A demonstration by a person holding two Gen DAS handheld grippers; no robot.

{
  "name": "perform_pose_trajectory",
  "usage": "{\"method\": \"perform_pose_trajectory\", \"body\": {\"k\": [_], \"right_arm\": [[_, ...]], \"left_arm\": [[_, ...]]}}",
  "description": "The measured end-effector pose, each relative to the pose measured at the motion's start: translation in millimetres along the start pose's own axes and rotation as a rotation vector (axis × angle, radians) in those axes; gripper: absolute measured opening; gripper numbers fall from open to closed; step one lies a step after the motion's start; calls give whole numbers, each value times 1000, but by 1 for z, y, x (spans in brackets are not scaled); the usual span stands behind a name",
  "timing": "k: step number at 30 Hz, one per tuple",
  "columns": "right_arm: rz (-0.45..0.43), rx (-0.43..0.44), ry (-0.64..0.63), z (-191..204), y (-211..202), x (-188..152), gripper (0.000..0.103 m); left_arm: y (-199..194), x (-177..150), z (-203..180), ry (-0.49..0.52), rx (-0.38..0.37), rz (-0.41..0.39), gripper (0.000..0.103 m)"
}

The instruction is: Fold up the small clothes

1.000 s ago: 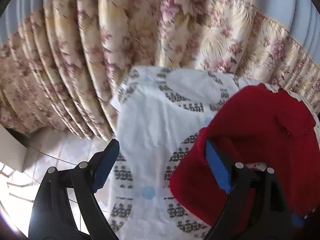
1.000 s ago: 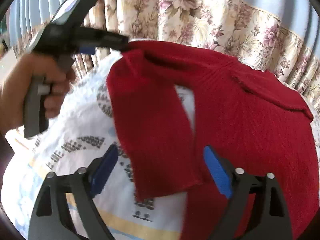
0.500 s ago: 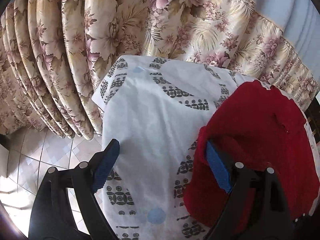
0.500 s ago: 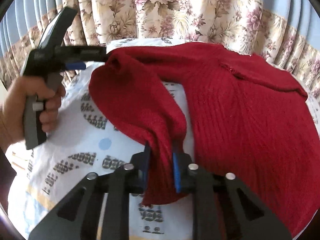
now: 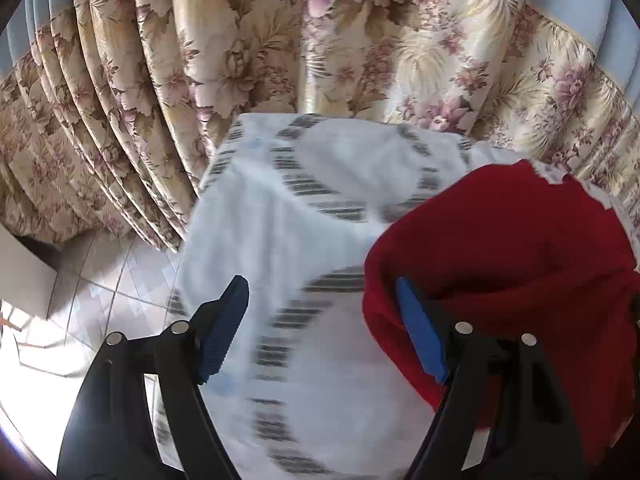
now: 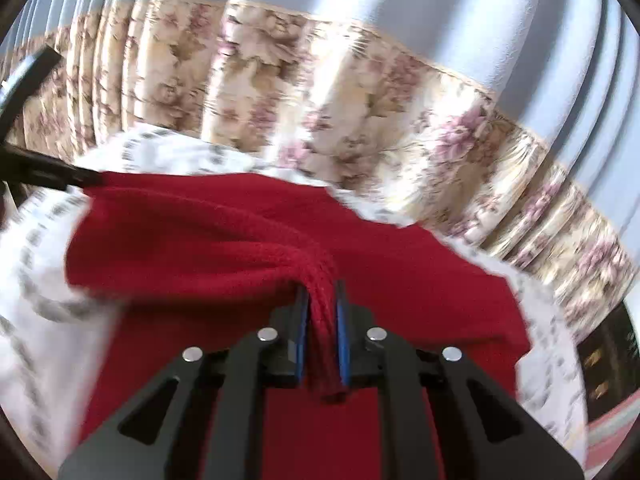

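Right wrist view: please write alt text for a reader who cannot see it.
The right gripper is shut on a bunched fold of a red knitted garment, which lies on a white patterned cloth. Floral curtains hang behind.

Behind my work surface I see a floral curtain (image 5: 248, 60) hanging in deep pleats, beige with pink blooms, under a pale blue band (image 6: 400, 20). A white patterned cloth (image 5: 280, 208) covers the table. Below left lies a pale tiled floor (image 5: 100, 292) (bright with glare), with a white box (image 5: 24, 276) at its edge.
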State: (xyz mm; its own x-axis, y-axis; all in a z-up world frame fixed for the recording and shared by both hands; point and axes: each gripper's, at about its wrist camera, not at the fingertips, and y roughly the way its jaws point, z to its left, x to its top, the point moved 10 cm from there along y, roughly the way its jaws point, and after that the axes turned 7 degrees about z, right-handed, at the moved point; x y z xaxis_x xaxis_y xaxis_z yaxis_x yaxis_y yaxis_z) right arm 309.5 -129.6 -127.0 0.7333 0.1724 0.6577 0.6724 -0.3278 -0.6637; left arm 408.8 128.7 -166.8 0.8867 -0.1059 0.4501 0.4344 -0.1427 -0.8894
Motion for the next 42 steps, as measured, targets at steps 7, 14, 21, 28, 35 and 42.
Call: {"method": "perform_pose_trajectory", "body": {"k": [7,14,21,28,35,42], "right_arm": [[25,-33,-3,-115,54,-6,12],[134,7,34,-188,104,-28,12],[250,49,46,-230,134,-54,28],[174,141,113,-273,126,-70,73],[129,264,220,-281,124,-79,73],[94,257,152,-249,123,-84,76]], "left_arm": [[-14,24,-82,13,-39,-5,82],[2,37,-147,45,-51,17,97],[33,50,-187,31,-22,59,98],[16,25,-164,-16,-11,27,97],[18,-8,-165,104,69,39,97],[34,-12,-133,70,147,37,75]]}}
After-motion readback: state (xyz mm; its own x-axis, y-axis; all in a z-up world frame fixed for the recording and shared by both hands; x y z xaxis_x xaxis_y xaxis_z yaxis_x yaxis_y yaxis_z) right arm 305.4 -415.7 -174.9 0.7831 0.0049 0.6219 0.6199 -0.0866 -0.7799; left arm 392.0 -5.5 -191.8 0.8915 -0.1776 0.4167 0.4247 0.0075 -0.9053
